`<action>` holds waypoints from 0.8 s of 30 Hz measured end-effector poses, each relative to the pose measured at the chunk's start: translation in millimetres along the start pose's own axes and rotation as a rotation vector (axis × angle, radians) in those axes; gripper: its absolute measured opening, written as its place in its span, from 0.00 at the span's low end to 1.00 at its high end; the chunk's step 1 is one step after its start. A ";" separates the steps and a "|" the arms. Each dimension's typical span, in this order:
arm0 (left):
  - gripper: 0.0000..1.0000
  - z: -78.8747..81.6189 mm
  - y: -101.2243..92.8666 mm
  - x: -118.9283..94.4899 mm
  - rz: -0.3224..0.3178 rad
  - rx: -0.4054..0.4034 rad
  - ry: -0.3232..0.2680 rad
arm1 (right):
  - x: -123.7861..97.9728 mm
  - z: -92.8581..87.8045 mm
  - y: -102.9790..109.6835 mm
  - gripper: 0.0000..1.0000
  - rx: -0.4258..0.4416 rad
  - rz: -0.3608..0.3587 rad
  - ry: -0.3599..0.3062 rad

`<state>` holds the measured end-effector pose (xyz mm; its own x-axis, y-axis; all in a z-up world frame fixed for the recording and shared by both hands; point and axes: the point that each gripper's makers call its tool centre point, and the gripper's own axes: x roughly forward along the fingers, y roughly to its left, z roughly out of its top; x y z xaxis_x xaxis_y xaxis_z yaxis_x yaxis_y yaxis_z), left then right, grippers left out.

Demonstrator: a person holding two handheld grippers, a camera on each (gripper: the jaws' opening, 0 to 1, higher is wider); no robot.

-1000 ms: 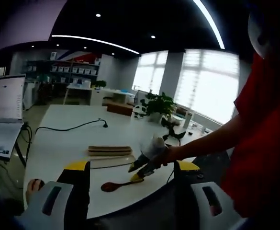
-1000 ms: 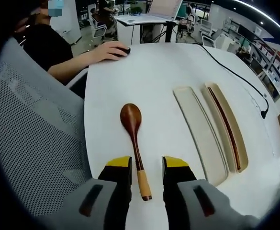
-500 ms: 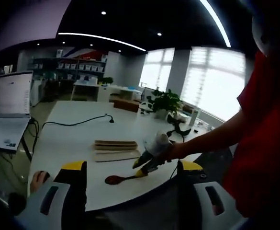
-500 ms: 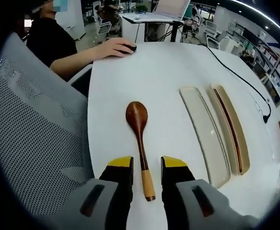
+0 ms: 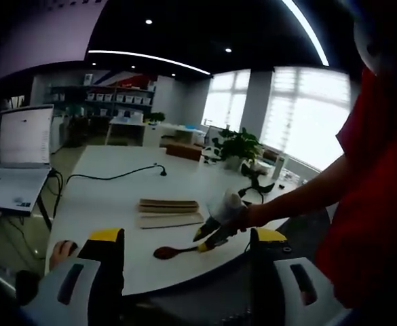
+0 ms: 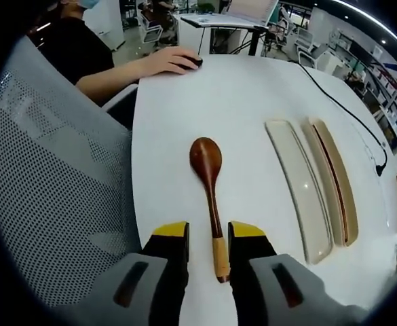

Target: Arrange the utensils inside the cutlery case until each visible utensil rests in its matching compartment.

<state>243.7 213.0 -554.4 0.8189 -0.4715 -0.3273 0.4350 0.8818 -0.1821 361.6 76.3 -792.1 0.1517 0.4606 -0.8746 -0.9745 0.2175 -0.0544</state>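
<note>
Spoon of dark brown wood with a pale handle end (image 6: 210, 192) lies on the white table (image 6: 246, 109) at centre frame, its handle between the spread jaws of my right claw (image 6: 208, 238). Beige open cutlery case (image 6: 313, 187) lies right of it. My left claw (image 5: 184, 238) stands spread, holding nothing.

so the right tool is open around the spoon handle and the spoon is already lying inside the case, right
Not quite. The right tool is open around the handle, but the spoon lies on the bare table, beside the case, not inside it. The right gripper view shows this.
</note>
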 end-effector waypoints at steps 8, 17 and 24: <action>0.76 -4.8 3.5 -4.8 0.006 0.001 0.010 | 1.6 -0.5 3.6 0.21 0.000 -0.003 0.009; 0.75 -9.9 1.4 -4.8 -0.002 -0.007 0.017 | 7.1 -4.6 2.9 0.23 -0.001 -0.004 0.032; 0.74 -10.8 4.3 -5.4 0.003 -0.013 0.017 | 10.5 -5.9 2.6 0.23 0.000 -0.003 0.043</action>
<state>237.1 219.2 -563.4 0.8134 -0.4692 -0.3439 0.4276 0.8830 -0.1934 359.6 76.7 -804.3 0.1469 0.4225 -0.8944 -0.9742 0.2183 -0.0569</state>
